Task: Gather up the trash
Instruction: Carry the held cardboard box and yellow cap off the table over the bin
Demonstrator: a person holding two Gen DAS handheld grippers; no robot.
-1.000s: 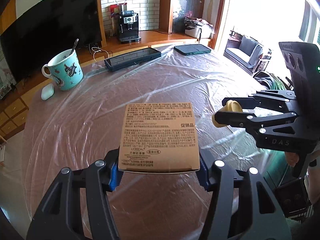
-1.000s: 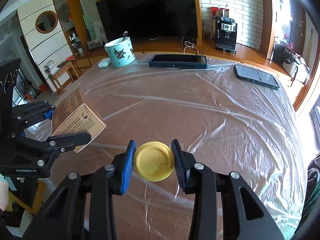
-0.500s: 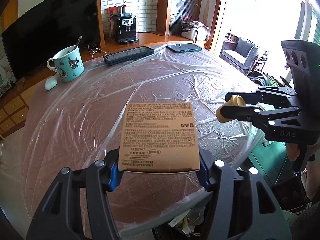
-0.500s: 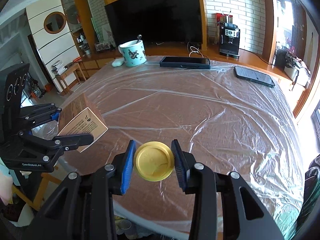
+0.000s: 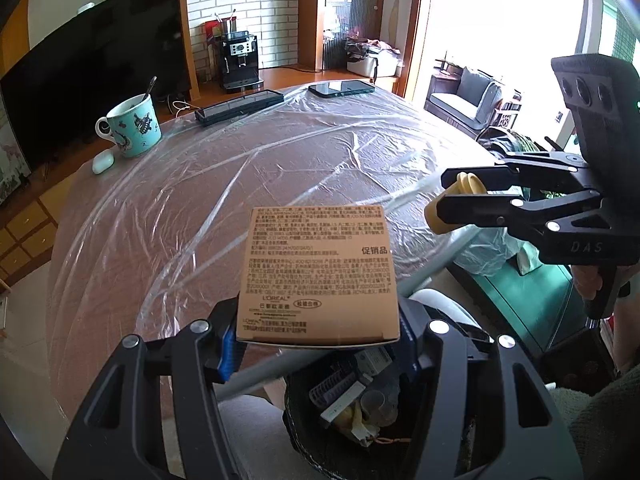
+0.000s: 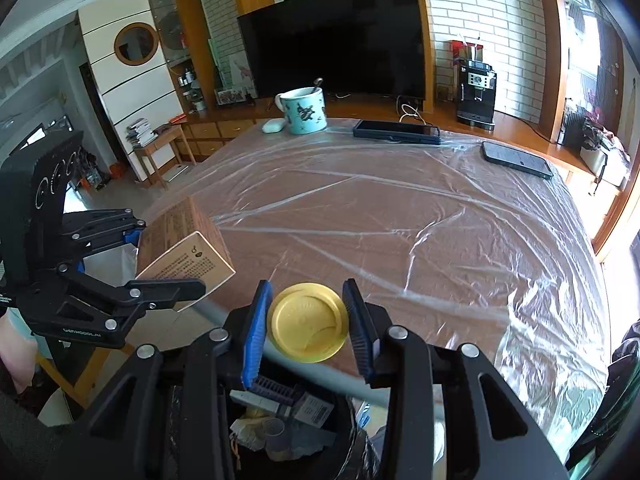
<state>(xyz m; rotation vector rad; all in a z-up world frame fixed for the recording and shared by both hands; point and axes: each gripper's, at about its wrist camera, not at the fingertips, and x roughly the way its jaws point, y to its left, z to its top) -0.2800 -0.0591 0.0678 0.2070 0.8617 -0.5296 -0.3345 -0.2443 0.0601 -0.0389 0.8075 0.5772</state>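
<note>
My left gripper (image 5: pixel 318 334) is shut on a brown cardboard box (image 5: pixel 318 272) printed with small text, held over the near edge of the table. The same box (image 6: pixel 182 240) shows at the left of the right wrist view. My right gripper (image 6: pixel 306 326) is shut on a small yellow cup (image 6: pixel 307 322), seen bottom-on; in the left wrist view the cup (image 5: pixel 460 200) sits between the black fingers at the right. A black bin (image 5: pixel 360 412) lined with a dark bag and holding several scraps lies just below both grippers; its contents (image 6: pixel 280 420) also show under the cup.
The round table (image 6: pixel 400 220) is covered in clear plastic film. At its far side stand a teal mug (image 6: pixel 304 110) with a spoon, a white earbud case (image 6: pixel 272 125), a dark tablet (image 6: pixel 396 132) and a phone (image 6: pixel 516 159). A television and a coffee machine stand behind.
Both grippers have drawn back from the table toward its near edge with their loads. The bin has come into view below them.
</note>
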